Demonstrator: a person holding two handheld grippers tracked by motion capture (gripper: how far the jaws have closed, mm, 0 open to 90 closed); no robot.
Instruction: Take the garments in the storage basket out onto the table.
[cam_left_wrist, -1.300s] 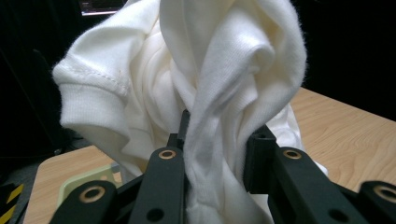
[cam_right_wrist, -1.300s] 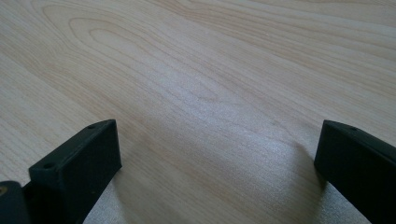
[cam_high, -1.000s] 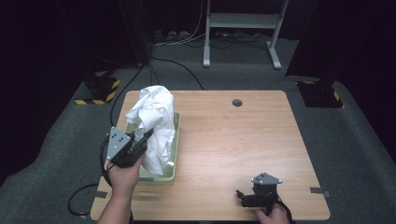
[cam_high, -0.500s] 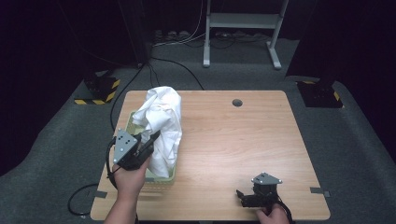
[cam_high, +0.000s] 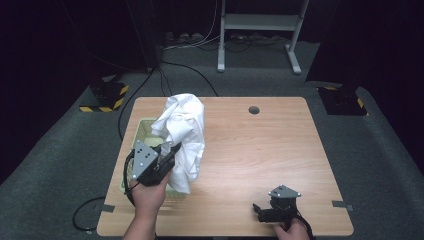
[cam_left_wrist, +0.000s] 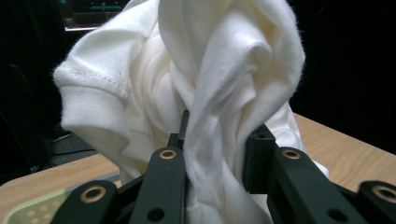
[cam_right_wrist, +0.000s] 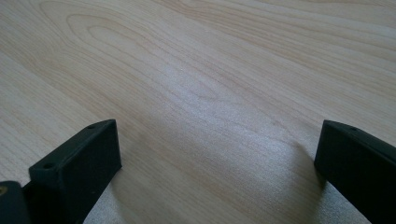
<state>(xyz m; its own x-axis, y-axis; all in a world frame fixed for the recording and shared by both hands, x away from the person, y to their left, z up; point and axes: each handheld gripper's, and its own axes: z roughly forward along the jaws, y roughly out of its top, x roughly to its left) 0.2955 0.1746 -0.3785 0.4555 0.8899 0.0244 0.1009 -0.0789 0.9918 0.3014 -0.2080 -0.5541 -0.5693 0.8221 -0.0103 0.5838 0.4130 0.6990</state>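
Between the jaws of the left gripper (cam_high: 167, 152), a fold of the white garment (cam_high: 182, 135) is clamped, lifted above the green basket (cam_high: 140, 131). Removal appears nearly complete; laying it on the table (cam_high: 260, 150) remains. The right gripper (cam_high: 265, 212) rests spread, empty.

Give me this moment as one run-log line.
left gripper: shut on white shirt, lifted over green basket | right gripper: open, idle on table near front edge
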